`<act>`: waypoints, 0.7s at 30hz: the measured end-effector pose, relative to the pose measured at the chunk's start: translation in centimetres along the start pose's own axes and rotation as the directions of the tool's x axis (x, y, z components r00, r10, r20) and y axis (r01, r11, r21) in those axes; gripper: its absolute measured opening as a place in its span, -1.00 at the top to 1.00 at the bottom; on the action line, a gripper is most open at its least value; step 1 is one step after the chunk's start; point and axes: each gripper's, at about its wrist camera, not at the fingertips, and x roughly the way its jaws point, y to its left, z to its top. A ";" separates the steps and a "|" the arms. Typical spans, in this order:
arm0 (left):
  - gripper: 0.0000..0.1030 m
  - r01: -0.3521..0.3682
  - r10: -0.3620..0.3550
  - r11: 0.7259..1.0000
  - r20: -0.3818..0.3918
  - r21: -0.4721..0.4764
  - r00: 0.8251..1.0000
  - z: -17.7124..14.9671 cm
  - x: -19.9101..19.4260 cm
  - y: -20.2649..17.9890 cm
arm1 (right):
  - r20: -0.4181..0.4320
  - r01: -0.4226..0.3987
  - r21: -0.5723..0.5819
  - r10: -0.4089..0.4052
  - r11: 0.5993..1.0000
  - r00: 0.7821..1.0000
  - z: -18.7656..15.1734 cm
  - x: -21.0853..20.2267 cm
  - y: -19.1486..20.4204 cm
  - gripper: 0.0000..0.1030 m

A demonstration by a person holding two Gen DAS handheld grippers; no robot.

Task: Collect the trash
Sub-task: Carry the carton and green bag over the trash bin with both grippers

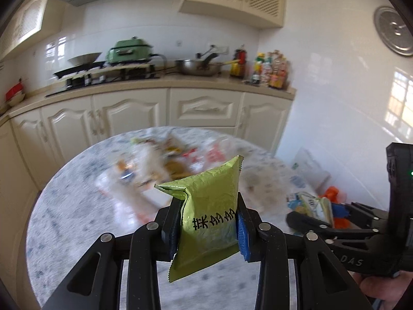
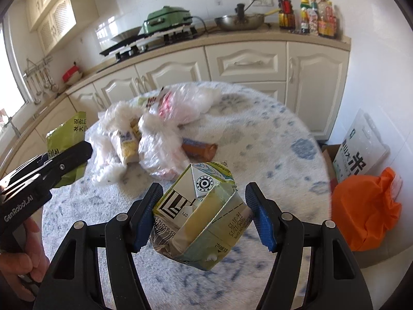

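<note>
Left gripper point(image 1: 207, 222) tilted downward over the worktop point(image 1: 77, 206) – jaws clamped on green packet point(image 1: 206, 206), right gripper point(image 2: 204, 217) angled steeper – jaws gripping crushed carton point(image 2: 198, 217).

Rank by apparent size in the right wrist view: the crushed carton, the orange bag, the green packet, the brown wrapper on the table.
1. crushed carton, though it is nearest the camera
2. orange bag
3. green packet, partly hidden
4. brown wrapper
</note>
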 end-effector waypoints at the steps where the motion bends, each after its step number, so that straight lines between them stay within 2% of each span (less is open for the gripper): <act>1: 0.37 0.018 -0.018 1.000 0.001 0.007 1.000 0.2 0.0 -0.7 | 0.008 0.003 0.007 -0.003 1.000 1.000 0.1 -0.4 -0.6 -0.31; 5: 0.37 0.090 -0.090 0.995 -0.003 0.034 0.996 0.9 0.1 -3.7 | 0.047 0.038 0.045 -0.040 0.998 0.998 0.6 -2.8 -3.7 -0.31; 10: 0.37 0.195 -0.194 0.978 -0.030 0.073 0.981 1.7 0.9 -8.8 | 0.089 0.108 0.135 -0.121 0.985 0.989 0.5 -6.4 -9.4 -0.31; 16: 0.36 0.332 -0.317 0.934 -0.127 0.127 0.940 1.2 2.7 -16.3 | 0.060 0.233 0.278 -0.259 0.932 0.964 -2.4 -9.4 -18.3 -0.31; 21: 0.35 0.394 -0.348 0.904 -0.249 0.165 0.904 -1.1 5.4 -22.4 | -0.032 0.292 0.378 -0.303 0.879 0.953 -6.5 -8.6 -24.4 -0.31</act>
